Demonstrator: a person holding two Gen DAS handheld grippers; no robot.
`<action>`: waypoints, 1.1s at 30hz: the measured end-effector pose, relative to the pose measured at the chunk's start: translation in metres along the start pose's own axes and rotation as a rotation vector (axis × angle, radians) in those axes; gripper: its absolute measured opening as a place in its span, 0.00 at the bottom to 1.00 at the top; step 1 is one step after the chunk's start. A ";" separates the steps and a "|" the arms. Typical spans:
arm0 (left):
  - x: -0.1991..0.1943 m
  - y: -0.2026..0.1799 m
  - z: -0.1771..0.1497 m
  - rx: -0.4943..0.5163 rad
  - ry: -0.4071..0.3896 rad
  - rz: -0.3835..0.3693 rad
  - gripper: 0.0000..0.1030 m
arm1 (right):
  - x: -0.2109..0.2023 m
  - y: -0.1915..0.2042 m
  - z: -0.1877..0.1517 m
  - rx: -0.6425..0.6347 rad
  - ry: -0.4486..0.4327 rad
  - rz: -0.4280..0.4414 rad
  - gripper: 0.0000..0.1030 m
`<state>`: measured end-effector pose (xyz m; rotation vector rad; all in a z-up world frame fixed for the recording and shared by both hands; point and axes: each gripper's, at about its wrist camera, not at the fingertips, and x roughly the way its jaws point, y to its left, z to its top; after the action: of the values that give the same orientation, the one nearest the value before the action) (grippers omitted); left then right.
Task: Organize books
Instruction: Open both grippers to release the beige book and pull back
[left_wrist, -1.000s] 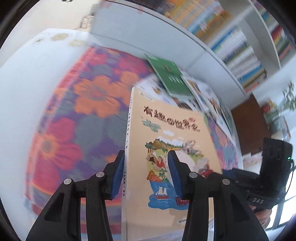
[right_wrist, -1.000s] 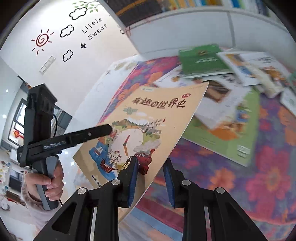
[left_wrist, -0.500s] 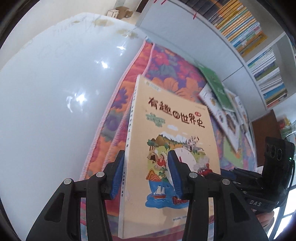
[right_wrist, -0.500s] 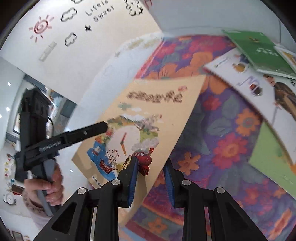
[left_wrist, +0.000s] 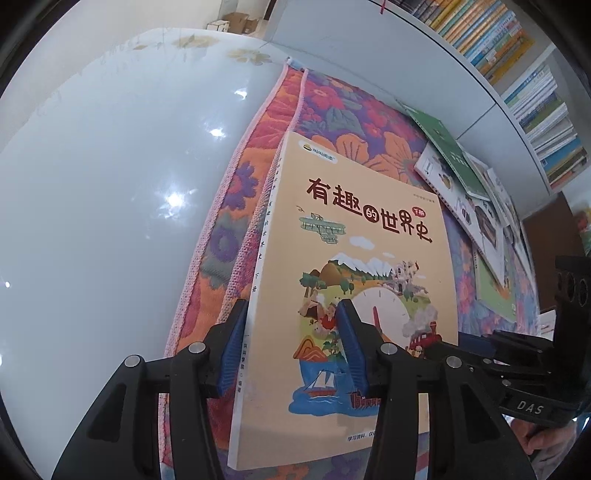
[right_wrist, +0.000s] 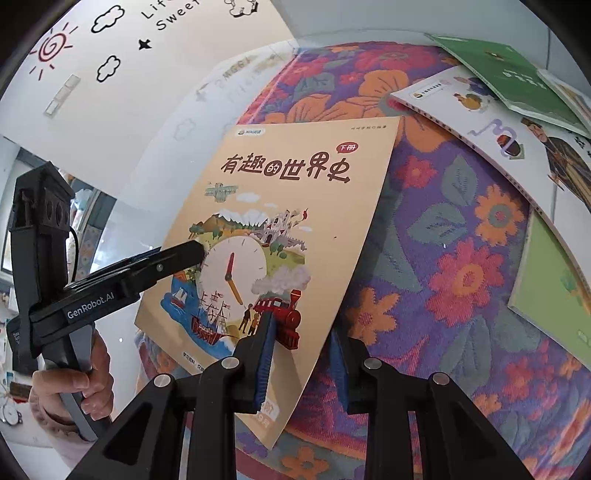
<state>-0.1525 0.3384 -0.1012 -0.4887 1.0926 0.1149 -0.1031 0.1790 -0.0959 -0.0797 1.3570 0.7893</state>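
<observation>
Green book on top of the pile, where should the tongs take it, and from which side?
Take the green book by its left-hand corner, coming in low across the flowered cloth. It lies flat on the white picture book, and that corner overhangs it, so there is probably room underneath for a lower finger.

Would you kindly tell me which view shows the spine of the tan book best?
The left wrist view: the tan book's spine faces the camera, lettering visible. The right wrist view shows only its front cover; the spine is hidden.
</observation>
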 end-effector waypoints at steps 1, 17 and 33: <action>0.000 -0.001 0.000 0.006 -0.002 0.009 0.44 | 0.000 0.001 -0.001 0.008 0.002 0.002 0.28; -0.032 -0.032 0.010 0.053 -0.048 0.129 0.47 | -0.024 -0.012 0.007 0.037 0.017 0.002 0.29; 0.025 -0.220 0.041 0.218 0.005 -0.071 0.47 | -0.165 -0.172 -0.002 0.229 -0.155 -0.138 0.29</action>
<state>-0.0353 0.1573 -0.0367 -0.3319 1.0774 -0.0677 -0.0107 -0.0256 -0.0153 0.0665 1.2711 0.5098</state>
